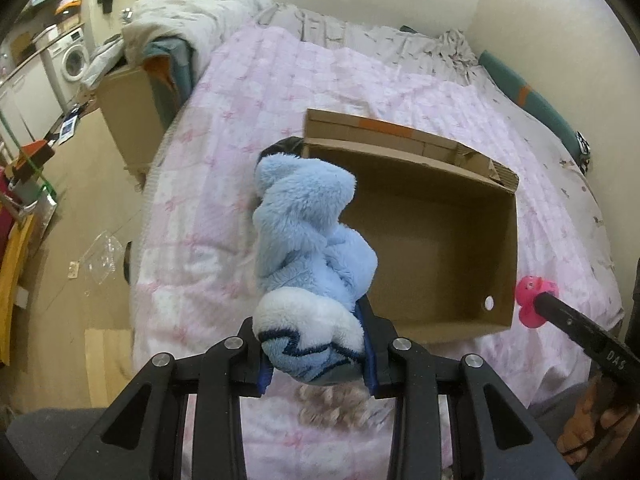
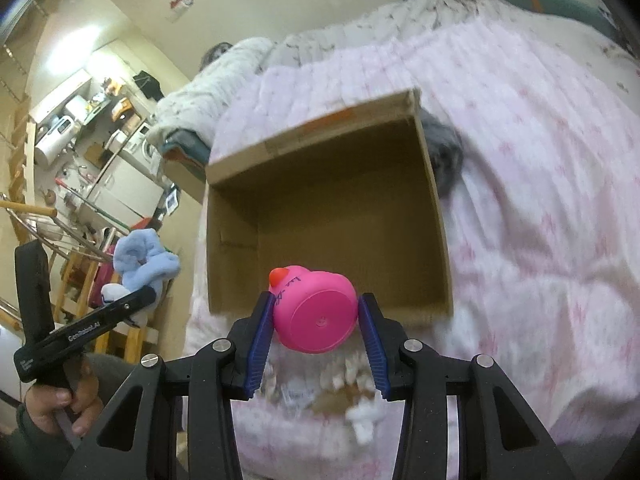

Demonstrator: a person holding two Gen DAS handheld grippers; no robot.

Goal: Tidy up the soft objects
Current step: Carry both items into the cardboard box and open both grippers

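Observation:
A fluffy light-blue plush toy [image 1: 308, 240] with a white end hangs in my left gripper [image 1: 316, 356], which is shut on its lower part. It is held above the left edge of an open cardboard box [image 1: 432, 240] on the bed. My right gripper [image 2: 316, 320] is shut on a pink rubber duck [image 2: 316, 312], base toward the camera, held over the near edge of the same box [image 2: 328, 220], which looks empty inside. In the left wrist view the duck [image 1: 534, 300] shows at the box's right corner. In the right wrist view the plush [image 2: 140, 260] shows at left.
The box lies on a pink patterned bedspread [image 1: 240, 128]. A dark furry item [image 2: 444, 160] lies beside the box's far side. A fuzzy beige-white item [image 2: 340, 384] lies below the grippers. A second cardboard box [image 1: 132, 120] stands by the bed; cluttered floor and washing machine [image 1: 74, 60] lie left.

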